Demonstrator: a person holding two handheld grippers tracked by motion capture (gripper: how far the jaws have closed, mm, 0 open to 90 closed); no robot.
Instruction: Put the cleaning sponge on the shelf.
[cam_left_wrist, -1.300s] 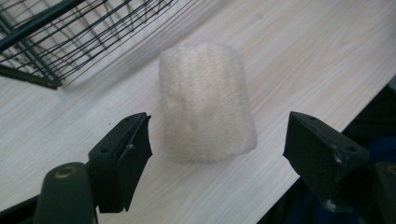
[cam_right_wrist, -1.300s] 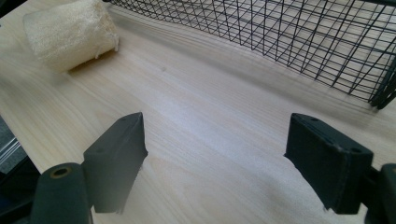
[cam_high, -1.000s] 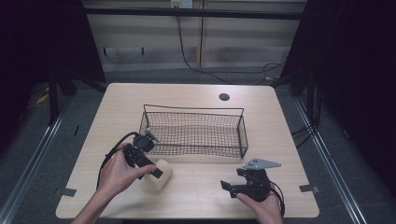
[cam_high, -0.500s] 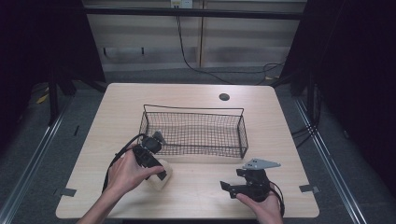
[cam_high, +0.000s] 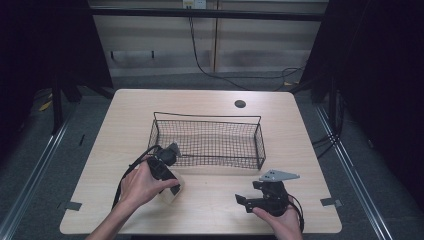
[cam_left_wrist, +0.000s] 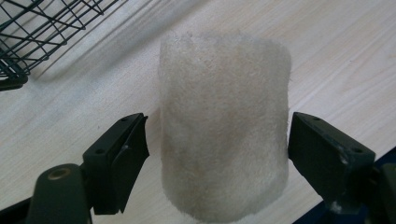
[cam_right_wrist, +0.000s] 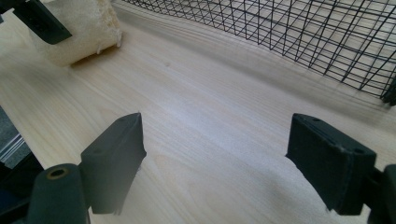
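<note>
Your left gripper (cam_left_wrist: 217, 149) straddles the fuzzy cream block (cam_left_wrist: 224, 126), jaws apart, near left of the wire basket (cam_high: 207, 142). Your right gripper (cam_high: 250, 199) rests spread open. No readable writing anywhere.

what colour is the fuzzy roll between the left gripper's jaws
Cream, off-white. The fuzzy roll shows best in the left gripper view.

sponge (cam_left_wrist: 224, 140): cream | basket (cam_high: 207, 142): black wire grid | table (cam_high: 210, 205): pale wood grain

Light wooden table (cam_high: 125, 115); round dark insert (cam_high: 240, 104) near far edge. On it: black wire basket (cam_high: 207, 142), centre; pale fibrous roll (cam_left_wrist: 224, 135), near-left.
</note>
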